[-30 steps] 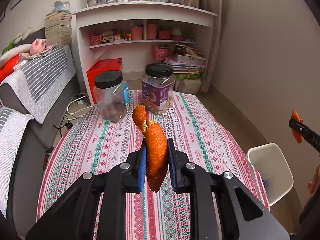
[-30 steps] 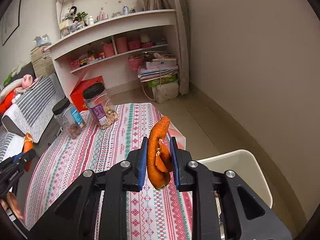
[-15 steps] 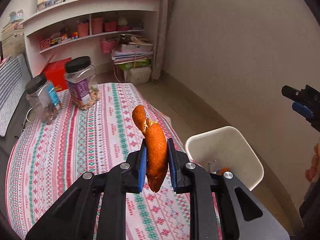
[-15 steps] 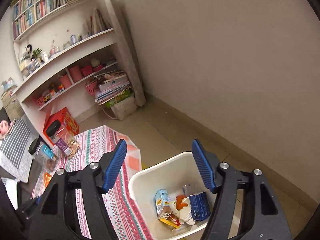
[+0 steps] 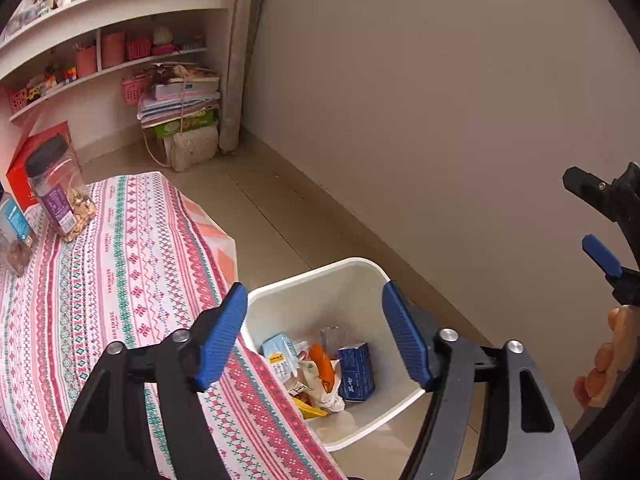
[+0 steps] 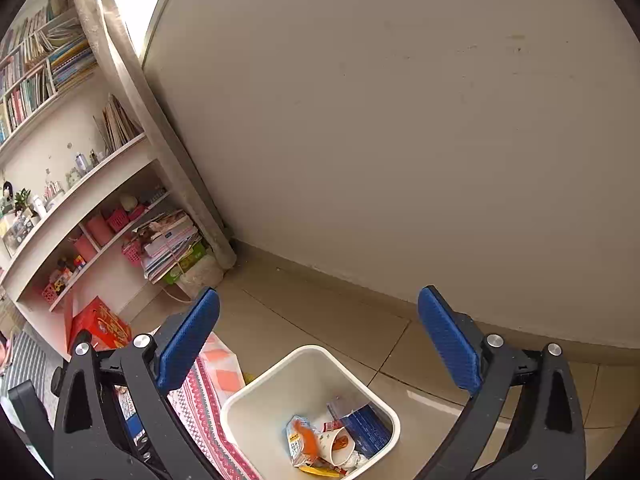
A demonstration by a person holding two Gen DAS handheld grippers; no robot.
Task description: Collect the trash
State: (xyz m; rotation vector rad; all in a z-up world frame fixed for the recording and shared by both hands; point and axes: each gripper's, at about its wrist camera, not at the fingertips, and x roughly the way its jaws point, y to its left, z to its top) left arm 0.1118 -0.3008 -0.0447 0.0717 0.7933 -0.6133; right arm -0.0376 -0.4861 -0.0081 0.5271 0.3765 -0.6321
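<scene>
Over the bin, left claw: jaws just opened wide, nothing between them.
Right claw: likewise just opened wide, empty.
Orange peel strip: lying among cartons inside white plastic bin.
Beside bin: patterned-cloth desk.

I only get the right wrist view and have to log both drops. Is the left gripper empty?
Observer: Yes. The left gripper has just been opening its jaws. Nothing is between them, and it points down at the white trash bin.
Operator: Is anything on the table? My own gripper blocks it.
Observer: Two black-lidded jars, one purple-labelled and one at the picture's left edge, stand at the far end of the patterned tablecloth. No peel shows on the visible cloth.
</scene>
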